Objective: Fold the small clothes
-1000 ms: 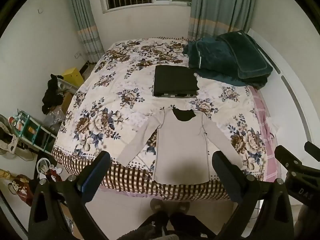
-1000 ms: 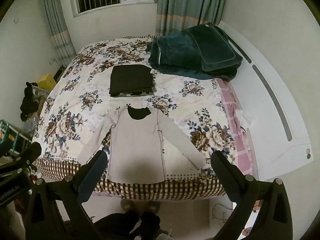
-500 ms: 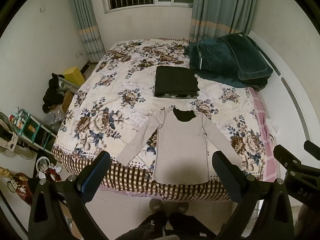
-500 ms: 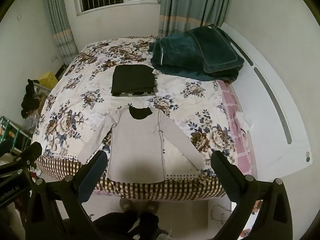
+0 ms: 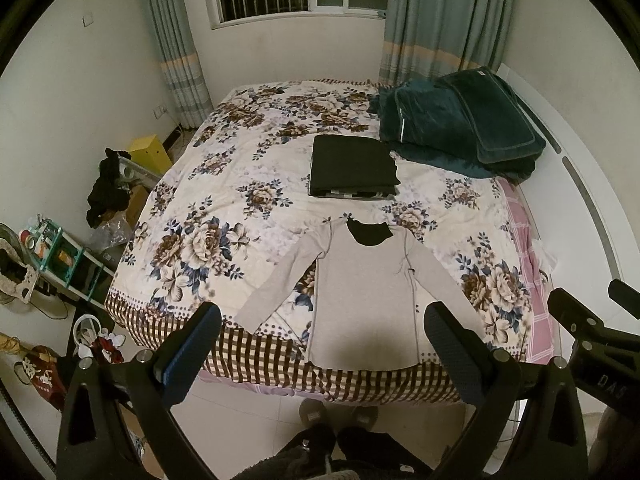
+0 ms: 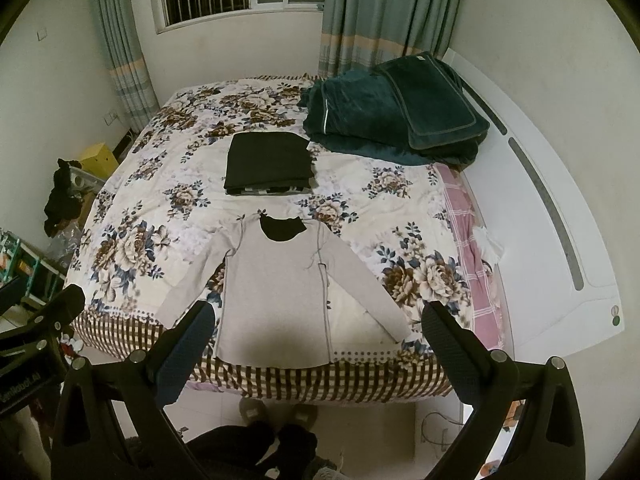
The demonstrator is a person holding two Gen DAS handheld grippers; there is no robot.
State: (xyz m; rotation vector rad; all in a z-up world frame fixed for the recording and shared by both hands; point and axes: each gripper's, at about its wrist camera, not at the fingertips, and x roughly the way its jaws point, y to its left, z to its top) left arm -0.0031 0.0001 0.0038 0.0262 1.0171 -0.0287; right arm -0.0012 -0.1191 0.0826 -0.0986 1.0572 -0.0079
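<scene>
On the floral bed a grey long-sleeved top lies flat, hem at the near edge, collar away. Both the left gripper and right gripper hang above it, spread wide, empty, about equally near.

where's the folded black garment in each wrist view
Left wrist: folded black garment sits upper centre, right of the middle, just beyond the grey shirt.
Right wrist: folded black garment sits upper centre, left of the middle.
Shared landmark: the teal blanket pile to its right.
</scene>
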